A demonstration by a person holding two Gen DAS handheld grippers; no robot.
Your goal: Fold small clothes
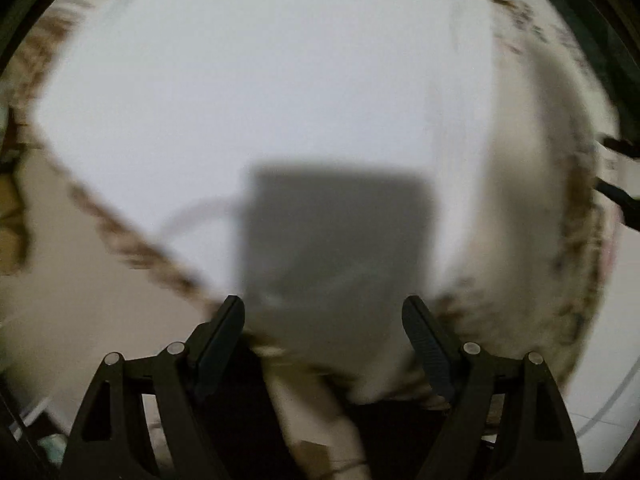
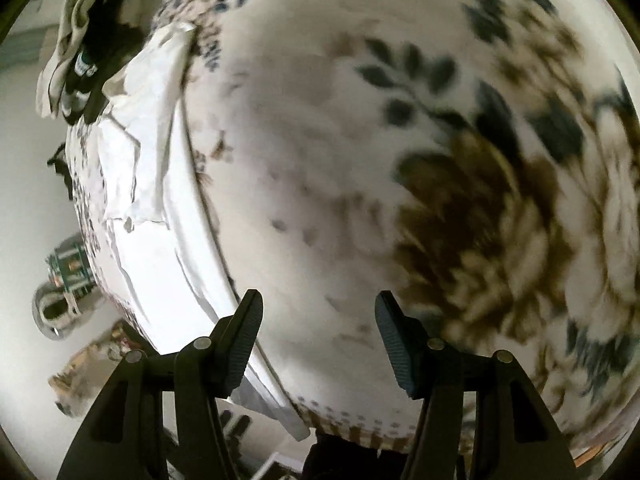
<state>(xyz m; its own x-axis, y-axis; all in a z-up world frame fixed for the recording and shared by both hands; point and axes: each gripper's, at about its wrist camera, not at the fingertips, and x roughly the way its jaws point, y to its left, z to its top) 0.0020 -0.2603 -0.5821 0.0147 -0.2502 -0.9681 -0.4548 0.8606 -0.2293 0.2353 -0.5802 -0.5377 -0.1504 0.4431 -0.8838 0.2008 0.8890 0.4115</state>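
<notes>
A white garment (image 1: pixel 260 92) lies spread flat and fills most of the blurred left wrist view. My left gripper (image 1: pixel 323 312) is open just above its near edge, casting a square shadow on it, with nothing between the fingers. In the right wrist view the same white garment (image 2: pixel 140 160) lies at the left along the table edge, partly rumpled. My right gripper (image 2: pixel 319 308) is open and empty over the floral cloth (image 2: pixel 460 184), to the right of the garment.
The table is covered with a white cloth printed with brown flowers and dark leaves. A heap of dark and beige clothes (image 2: pixel 88 40) sits at the far left corner. Below the table edge, a shoe (image 2: pixel 56 312) and clutter lie on the floor.
</notes>
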